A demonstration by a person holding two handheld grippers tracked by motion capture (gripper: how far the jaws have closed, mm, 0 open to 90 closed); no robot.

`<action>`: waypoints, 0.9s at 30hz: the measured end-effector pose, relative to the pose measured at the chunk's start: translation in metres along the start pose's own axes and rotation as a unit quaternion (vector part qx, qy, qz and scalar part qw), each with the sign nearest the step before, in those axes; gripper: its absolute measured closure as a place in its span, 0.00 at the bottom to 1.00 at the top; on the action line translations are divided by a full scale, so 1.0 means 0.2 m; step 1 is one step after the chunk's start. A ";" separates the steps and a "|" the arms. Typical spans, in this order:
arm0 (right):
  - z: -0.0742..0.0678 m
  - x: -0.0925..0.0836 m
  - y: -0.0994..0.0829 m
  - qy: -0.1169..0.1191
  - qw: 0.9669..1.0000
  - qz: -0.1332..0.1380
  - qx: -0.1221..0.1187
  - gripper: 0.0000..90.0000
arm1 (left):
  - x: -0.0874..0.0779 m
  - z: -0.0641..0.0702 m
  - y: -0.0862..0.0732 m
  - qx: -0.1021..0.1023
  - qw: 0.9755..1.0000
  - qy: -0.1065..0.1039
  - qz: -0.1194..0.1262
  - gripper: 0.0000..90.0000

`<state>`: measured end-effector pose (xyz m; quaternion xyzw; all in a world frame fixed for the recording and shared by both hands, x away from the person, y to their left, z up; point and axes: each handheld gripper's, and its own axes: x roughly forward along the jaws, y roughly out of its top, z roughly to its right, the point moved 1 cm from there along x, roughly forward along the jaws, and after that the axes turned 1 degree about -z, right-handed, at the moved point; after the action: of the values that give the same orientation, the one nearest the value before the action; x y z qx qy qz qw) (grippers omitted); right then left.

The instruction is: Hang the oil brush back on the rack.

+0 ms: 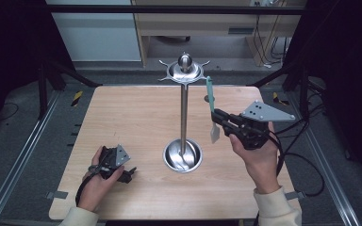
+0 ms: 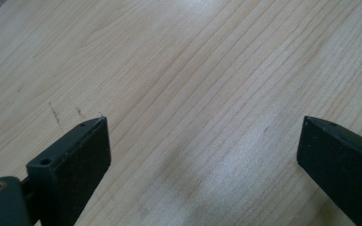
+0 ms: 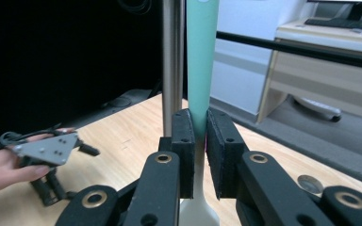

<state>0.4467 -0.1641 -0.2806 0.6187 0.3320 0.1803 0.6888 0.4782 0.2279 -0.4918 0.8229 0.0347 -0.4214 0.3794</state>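
a teal-handled spatula [image 1: 211, 106] was held upright by the right gripper [image 1: 218, 116], its jaws clamped on the handle, blade hanging below them. a steel rack pole [image 3: 171, 61] was seen just beyond. the left gripper [image 2: 202, 155] was kept wide apart, low over the wooden surface [image 2: 193, 70].

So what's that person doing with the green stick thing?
A person sits at a wooden table with a gripper in each hand. The right gripper is shut on a spatula with a green handle and a white blade, holding it upright beside a tall metal stand that has hooks around its top. The spatula is not hanging on a hook. The left gripper rests low on the table with its jaws open, holding nothing.
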 end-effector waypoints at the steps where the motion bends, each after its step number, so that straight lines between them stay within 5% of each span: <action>1: 0.00 0.01 0.00 -0.001 1.000 0.002 0.003 0.91 | 0.00 0.00 0.00 0.000 1.000 0.000 0.000 0.03; 27: -0.02 0.06 -0.03 -0.006 1.000 0.021 0.007 0.91 | 0.00 0.00 0.00 0.000 1.000 0.000 0.001 0.03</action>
<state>0.4518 -0.1532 -0.2891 0.6313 0.3162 0.1888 0.6825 0.4779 0.2285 -0.4915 0.8229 0.0343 -0.4210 0.3801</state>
